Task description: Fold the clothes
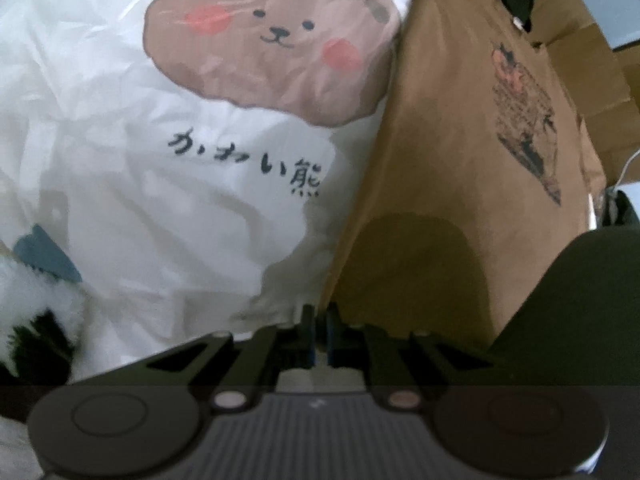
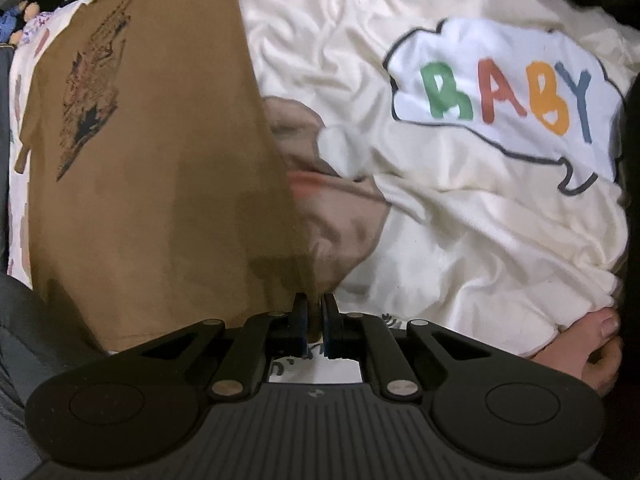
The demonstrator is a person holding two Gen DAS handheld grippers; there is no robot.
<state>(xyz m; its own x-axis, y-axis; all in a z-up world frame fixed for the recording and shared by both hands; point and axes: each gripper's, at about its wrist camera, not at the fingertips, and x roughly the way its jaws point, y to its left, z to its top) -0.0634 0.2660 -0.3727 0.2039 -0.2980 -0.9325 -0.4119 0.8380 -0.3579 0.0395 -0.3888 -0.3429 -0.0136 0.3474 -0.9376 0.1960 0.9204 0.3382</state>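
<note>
- The left hand-held gripper has its jaws drawn close together, pinching the lower edge of a brown T-shirt, which stretches up and away ahead of it and to its right.
- The right hand-held gripper is likewise clenched on the brown T-shirt, holding another point of the same lower edge; here the cloth runs ahead and to its left.
- A dark, mottled graphic print sits on the shirt far ahead of the left hand-held gripper; the right wrist view shows that print ahead and to the left.
- Under the shirt lies a crumpled white bedsheet with a brown bear face ahead and left of the left hand-held gripper, dark handwritten characters below the bear.
- Ahead and right of the right hand-held gripper the bedsheet bears a cloud outline reading "BABY" in coloured letters.
- A bare foot rests on the sheet just right of the right hand-held gripper.
- A black-and-white plush item lies at the left of the left hand-held gripper.
</note>
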